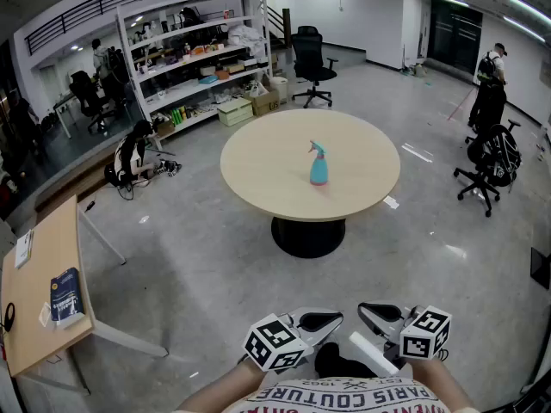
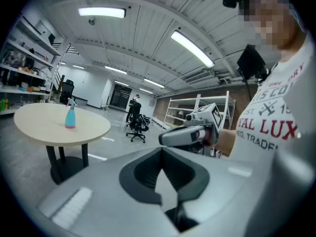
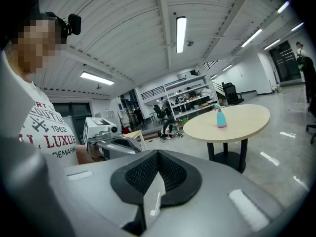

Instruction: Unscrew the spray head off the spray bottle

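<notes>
Spray bottle (image 1: 318, 166) stands far beyond left tongs (image 1: 327, 320) and right tongs (image 1: 372, 312).

White T-shirt (image 1: 362, 396), red-black lettering, grey left tongs (image 1: 336, 319), grey right tongs (image 1: 363, 309), black-white marker cubes (image 1: 274, 344)

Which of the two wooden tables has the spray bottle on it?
The round pedestal table mid-floor: the blue spray bottle stands upright on it. The rectangular table at the left holds a blue book instead.
</notes>
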`<state>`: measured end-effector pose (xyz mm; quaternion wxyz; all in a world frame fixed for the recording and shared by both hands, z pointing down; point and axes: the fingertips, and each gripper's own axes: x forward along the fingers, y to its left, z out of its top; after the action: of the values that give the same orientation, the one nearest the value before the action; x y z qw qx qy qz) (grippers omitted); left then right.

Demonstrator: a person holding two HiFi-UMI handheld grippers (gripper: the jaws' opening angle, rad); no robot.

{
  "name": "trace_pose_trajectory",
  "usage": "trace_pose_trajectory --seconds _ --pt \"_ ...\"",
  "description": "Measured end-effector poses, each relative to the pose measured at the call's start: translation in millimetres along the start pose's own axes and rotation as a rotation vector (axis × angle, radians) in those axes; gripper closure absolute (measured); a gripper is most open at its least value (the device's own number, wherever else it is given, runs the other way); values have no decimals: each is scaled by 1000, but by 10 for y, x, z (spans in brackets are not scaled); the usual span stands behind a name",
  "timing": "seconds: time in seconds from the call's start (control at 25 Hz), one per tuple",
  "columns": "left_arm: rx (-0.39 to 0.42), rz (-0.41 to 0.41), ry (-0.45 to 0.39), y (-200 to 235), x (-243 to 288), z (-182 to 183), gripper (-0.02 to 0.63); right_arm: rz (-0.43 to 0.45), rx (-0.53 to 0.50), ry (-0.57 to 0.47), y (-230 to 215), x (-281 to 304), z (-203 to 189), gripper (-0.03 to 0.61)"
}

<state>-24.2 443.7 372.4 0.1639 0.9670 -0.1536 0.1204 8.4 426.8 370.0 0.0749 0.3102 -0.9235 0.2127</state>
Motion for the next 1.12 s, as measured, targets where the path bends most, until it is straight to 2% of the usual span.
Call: trace_pose_trajectory --seconds 0.28,0.48,0.68,0.76,0.92,1.12 --pt "-48 76 -6 1170 445 136 614 29 5 -29 -1085 631 367 580" --pt "-95 111 46 2205 927 389 614 110 38 -25 -2004 1221 740 580" --pt "-105 175 142 3207 1452 678 614 154 -6 -79 -2936 1710 1375 580" --pt "-97 185 134 3469 1593 855 614 175 -19 -81 -3190 1812 1566 580" --pt "-103 206 70 3941 1689 1156 614 162 -56 -60 -3583 1995 1795 580" --pt "-57 208 22 4369 1752 1409 614 176 -34 -70 -3896 2214 2003 580"
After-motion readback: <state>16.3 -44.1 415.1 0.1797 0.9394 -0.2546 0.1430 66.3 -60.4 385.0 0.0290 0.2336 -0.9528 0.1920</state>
